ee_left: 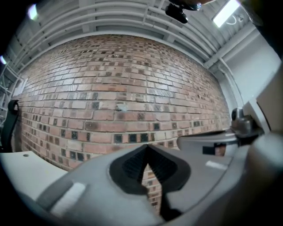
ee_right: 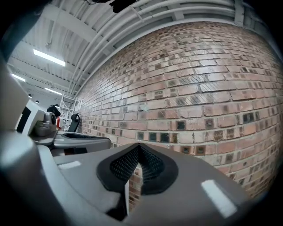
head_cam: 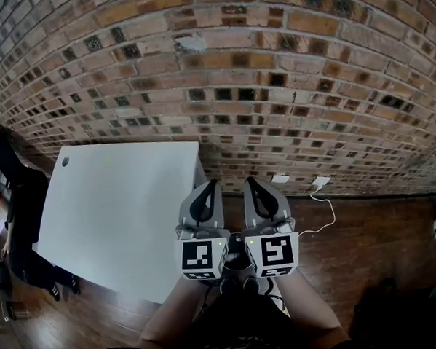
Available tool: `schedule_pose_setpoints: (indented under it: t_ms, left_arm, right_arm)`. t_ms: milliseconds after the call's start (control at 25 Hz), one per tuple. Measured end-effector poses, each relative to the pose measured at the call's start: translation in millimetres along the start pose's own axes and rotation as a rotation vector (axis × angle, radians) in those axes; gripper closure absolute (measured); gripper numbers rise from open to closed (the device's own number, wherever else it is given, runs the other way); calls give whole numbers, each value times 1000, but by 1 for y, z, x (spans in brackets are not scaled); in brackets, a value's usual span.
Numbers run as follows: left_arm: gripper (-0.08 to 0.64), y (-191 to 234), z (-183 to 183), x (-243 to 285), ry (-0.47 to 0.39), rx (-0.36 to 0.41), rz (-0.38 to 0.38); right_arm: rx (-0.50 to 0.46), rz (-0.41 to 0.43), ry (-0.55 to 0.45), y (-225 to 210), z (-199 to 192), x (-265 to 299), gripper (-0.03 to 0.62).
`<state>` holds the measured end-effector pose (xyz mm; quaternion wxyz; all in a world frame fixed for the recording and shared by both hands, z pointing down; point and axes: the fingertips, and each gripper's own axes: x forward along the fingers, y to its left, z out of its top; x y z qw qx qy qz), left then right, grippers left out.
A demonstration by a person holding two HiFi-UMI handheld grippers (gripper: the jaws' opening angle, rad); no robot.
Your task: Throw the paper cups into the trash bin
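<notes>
Zero paper cups show in any view, and no trash bin either; the part of the white tabletop [head_cam: 114, 216] in the head view carries neither. That fits two stages: cups waiting somewhere out of frame, or cups already down in a bin out of frame. Can't tell which.

Left gripper [head_cam: 212, 184] sits just right of the tabletop's right edge, right gripper [head_cam: 251, 182] one step further right, the two nearly side by side. Both are closed tip to tip w/ nothing between, pointing level at the wall.

Judgement, good for either stage: keep both grippers level & off the tabletop's edge.

Brick wall [head_cam: 281, 78] runs behind the tabletop, dark wood floor [head_cam: 368, 236] lies under & right of it, and a white plug w/ cable [head_cam: 320, 182] lies at the wall's foot, right of the tabletop.
</notes>
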<state>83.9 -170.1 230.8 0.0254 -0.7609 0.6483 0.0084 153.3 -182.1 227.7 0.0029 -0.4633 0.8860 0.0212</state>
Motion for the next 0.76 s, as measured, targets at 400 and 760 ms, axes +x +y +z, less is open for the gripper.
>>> schedule_pose_setpoints:
  t_ms: [400, 760]
  left_arm:
    - [555, -9, 16, -3, -13, 14, -18]
    - [555, -14, 19, -2, -19, 18, -22]
  right_arm:
    - [-12, -13, -16, -4, 11, -9, 586]
    - [-15, -27, -29, -10, 18, -12, 586]
